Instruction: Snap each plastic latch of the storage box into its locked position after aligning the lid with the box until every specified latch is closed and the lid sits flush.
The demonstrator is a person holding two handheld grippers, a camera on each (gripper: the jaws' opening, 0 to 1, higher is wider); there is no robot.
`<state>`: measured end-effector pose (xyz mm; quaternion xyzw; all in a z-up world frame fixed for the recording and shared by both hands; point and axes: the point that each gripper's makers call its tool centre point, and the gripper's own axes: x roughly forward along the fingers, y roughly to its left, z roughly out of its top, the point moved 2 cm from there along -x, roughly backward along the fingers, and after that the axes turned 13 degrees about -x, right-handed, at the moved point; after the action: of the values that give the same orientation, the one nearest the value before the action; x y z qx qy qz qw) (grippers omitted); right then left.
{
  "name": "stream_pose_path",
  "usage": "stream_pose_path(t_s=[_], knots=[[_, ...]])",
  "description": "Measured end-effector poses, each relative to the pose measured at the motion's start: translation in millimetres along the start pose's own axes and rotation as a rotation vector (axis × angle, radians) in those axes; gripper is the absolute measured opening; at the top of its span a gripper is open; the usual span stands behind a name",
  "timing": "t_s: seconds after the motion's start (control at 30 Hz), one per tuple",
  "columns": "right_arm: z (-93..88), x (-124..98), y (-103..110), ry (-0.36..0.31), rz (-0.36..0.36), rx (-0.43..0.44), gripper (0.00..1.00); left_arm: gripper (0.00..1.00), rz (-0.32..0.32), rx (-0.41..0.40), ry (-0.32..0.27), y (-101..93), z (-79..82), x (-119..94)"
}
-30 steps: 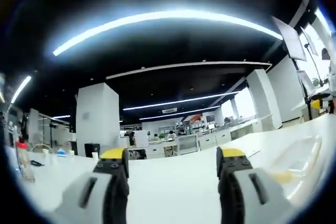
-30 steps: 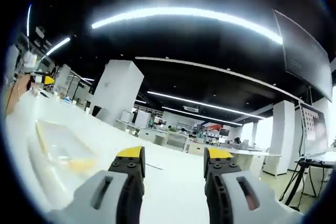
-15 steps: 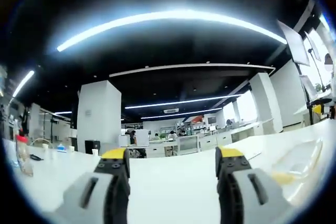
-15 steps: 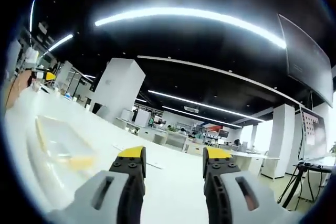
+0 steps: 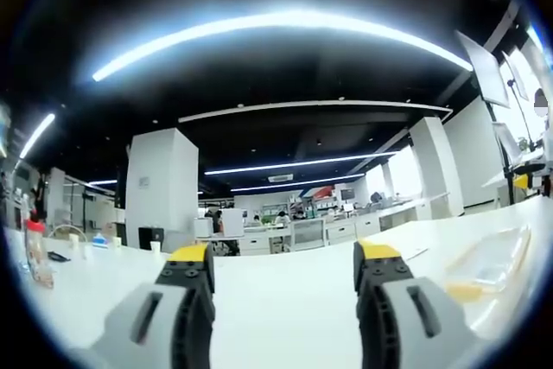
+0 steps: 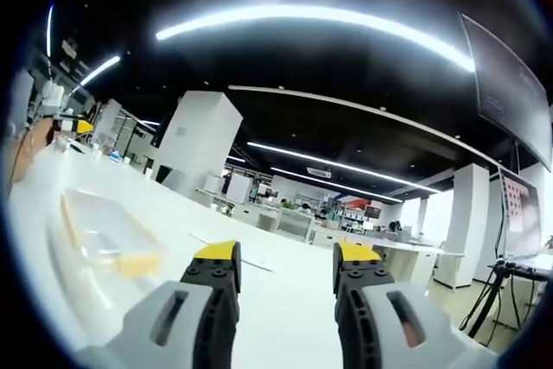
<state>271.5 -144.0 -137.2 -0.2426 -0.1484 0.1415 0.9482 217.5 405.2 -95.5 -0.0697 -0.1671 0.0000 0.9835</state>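
clear plastic box with a yellow latch lies on the white table at right edge of the left gripper view, left in the right gripper view. left gripper and right gripper both gape, empty.

Both cameras sit low over the white surface, facing level across the office; each catches the clear box sidelong.
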Motion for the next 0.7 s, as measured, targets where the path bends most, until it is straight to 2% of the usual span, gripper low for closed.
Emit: stream_pose_path(t_s=[0.3, 0.47, 0.7], knots=[[-11.5, 10, 4, 0.022, 0.006, 0.005, 0.43, 0.66, 0.000, -0.001, 0.055, 0.1, -10.6, 3], [-22.4, 16, 5, 0.066, 0.015, -0.008, 0.43, 0.66, -0.034, 0.017, 0.045, -15.2, -8.9, 4], [-18.7, 14, 4, 0.055, 0.021, -0.010, 0.43, 0.66, -0.028, 0.066, 0.066, -19.5, -11.2, 6]])
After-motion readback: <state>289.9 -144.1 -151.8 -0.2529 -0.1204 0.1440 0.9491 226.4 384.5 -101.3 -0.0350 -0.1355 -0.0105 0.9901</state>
